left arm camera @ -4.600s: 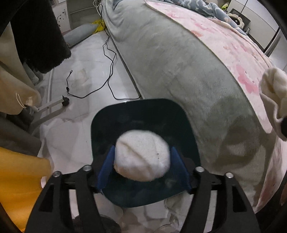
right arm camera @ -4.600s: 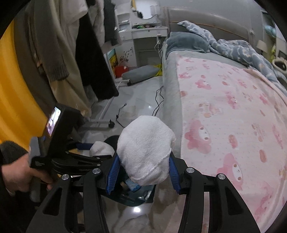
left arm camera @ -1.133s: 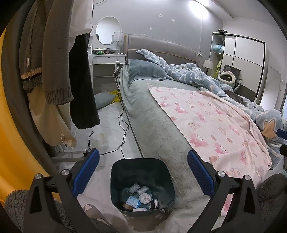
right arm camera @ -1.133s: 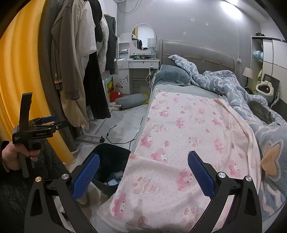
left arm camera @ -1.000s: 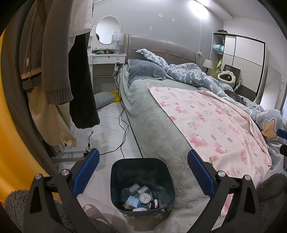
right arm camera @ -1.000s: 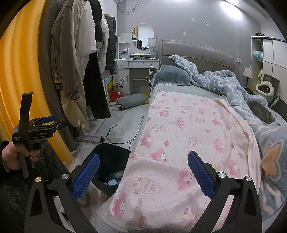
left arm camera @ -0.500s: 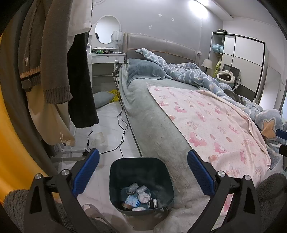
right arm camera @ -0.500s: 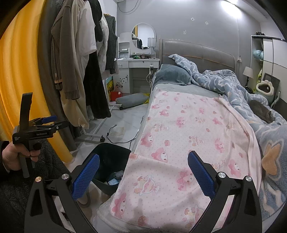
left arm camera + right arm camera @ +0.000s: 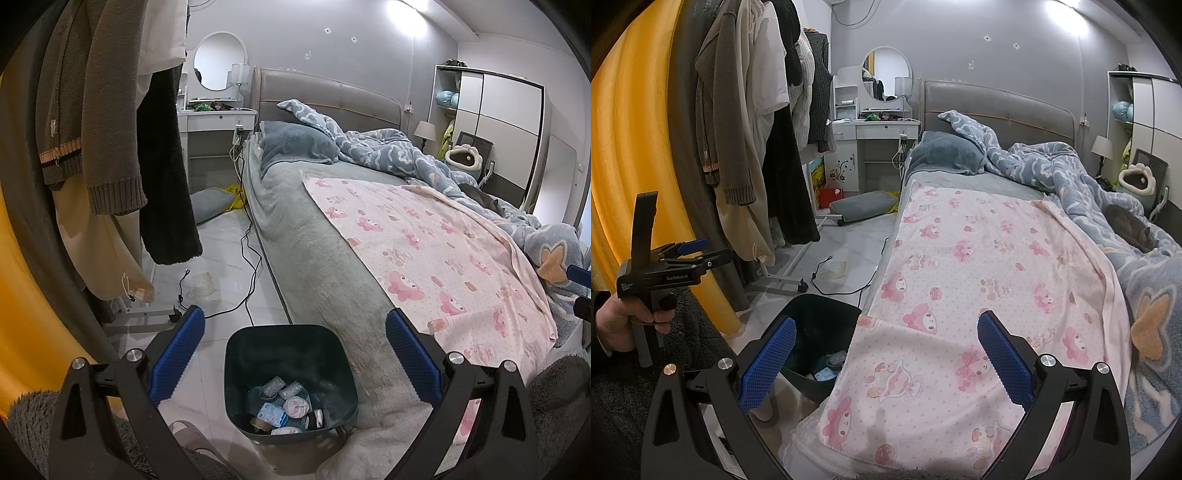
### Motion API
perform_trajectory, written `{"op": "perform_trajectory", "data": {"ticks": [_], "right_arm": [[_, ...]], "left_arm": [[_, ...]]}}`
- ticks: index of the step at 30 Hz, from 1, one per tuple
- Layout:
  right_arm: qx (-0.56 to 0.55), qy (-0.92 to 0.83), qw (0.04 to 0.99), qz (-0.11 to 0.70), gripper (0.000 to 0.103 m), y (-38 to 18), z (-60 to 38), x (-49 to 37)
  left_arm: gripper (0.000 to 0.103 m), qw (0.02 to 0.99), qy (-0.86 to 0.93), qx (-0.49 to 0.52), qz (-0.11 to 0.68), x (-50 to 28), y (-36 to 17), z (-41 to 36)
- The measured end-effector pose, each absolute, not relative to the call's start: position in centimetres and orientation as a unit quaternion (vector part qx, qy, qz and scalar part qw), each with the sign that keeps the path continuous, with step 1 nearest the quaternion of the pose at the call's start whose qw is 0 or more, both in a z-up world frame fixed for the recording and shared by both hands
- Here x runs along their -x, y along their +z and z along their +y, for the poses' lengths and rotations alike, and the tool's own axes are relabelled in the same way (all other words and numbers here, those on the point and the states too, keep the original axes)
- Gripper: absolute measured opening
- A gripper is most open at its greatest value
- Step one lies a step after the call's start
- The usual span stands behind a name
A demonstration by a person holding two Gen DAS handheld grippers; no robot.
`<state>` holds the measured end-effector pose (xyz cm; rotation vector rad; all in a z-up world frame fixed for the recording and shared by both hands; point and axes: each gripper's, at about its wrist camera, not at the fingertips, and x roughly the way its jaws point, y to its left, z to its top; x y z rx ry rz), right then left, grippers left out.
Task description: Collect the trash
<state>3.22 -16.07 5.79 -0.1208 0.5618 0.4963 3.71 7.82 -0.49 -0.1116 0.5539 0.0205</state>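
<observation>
bin [image 9: 343, 354]: dark teal | sheet [image 9: 990, 266]: pink cartoon print | duvet [image 9: 1052, 170]: blue-white | curtain [image 9: 631, 147]: yellow

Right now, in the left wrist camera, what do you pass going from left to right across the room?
Yellow curtain → brown sweater → black coat → dark bin on the floor → grey bed sheet → pink blanket → white wardrobe.
</observation>
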Motion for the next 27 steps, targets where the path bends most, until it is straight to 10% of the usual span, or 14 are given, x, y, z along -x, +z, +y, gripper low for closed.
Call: {"op": "perform_trajectory", "data": {"ticks": [27], "right_arm": [[0.058, 0.242, 0.929, 0.275, 0.1, 5.87, -16.11, -3.27]], "left_arm": [[0.1, 0.959, 0.01, 0.054, 0.277, -3.81, -0.61, 7.62]]}}
